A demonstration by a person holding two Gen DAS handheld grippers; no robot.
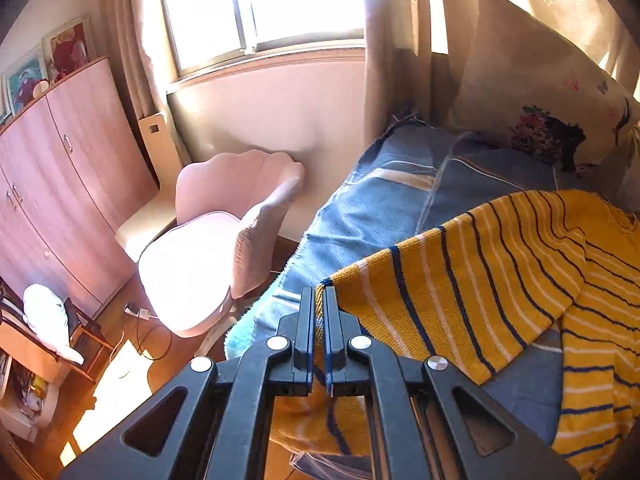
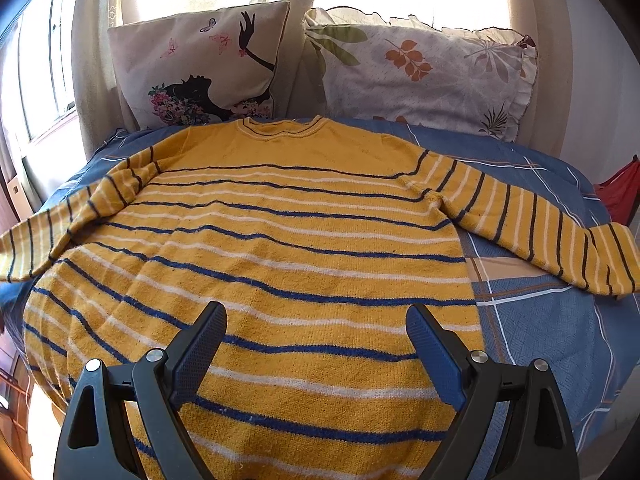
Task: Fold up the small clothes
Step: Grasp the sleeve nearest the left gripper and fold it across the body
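Yellow striped sweater (image 2: 280,248) spread face-up on the blue patterned bedspread (image 2: 552,320), collar toward the two pillows, the butterfly pillow (image 2: 196,68) and the leaf-print pillow (image 2: 420,72); hem nearest me; both sleeves extended outward, the one on the view's right (image 2: 540,232) lying flat across the bedspread, the one on the view's left (image 2: 60,220) running off toward the bed's edge. My left gripper (image 1: 319,300) is closed on the cuff end of that sleeve (image 1: 460,292), its fingers pressed together with a thin fold of knit pinched between them, and holds the cuff slightly raised near the bed's edge, above the pink chair (image 1: 224,248) and the floor beyond. My right gripper (image 2: 316,332) hangs over the lower body of the sweater with its jaws spread wide, holding nothing; whether its pads touch the knit I cannot tell. Step in hand, as I judge it: the first sleeve fold, begun but not yet laid. The next move calls for carrying the pinched cuff inward across the chest so that the sleeve lies flat over the body; the free gripper may need to press the torso down, since the loose knit is likely to drag and bunch at the shoulder.
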